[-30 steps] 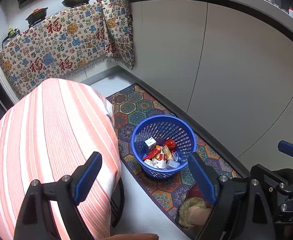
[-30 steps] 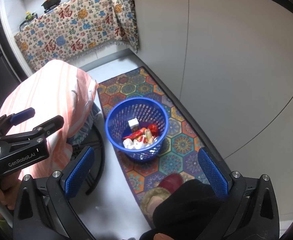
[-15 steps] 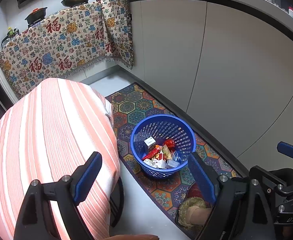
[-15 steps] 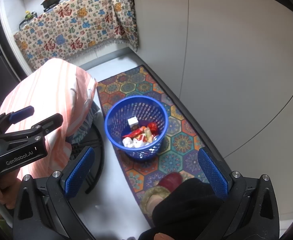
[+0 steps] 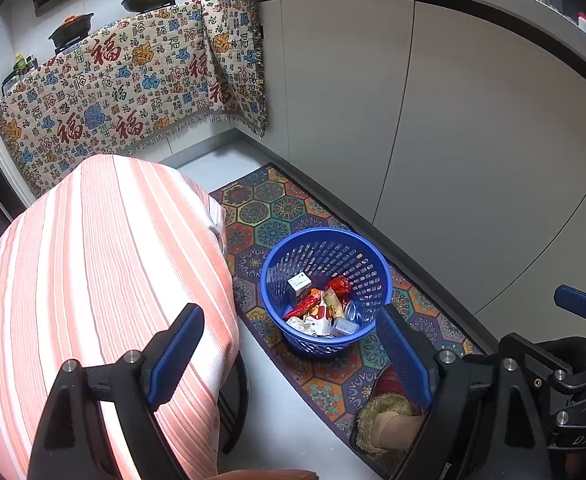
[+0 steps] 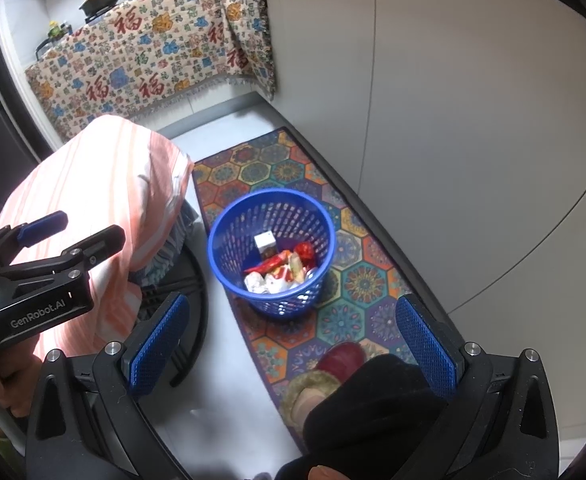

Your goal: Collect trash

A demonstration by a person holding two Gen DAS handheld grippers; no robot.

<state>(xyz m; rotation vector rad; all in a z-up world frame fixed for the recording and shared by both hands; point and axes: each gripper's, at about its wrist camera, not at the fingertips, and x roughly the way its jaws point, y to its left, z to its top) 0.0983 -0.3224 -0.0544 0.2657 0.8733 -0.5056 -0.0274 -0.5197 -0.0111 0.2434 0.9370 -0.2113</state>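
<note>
So, scene:
left gripper [image 5: 289,344]: jaws spread, nothing held
right gripper [image 6: 293,344]: jaws spread, nothing held
basket [image 5: 277,284]: blue, on patterned rug [image 5: 261,208], beside striped table
trash [image 5: 321,312]: wrappers, small box inside basket

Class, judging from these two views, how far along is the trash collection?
Done: wrappers and a small carton lie in the blue basket. In hand: nothing; left gripper and right gripper are open, empty. Left: no loose trash visible on the striped tablecloth or rug.
</note>
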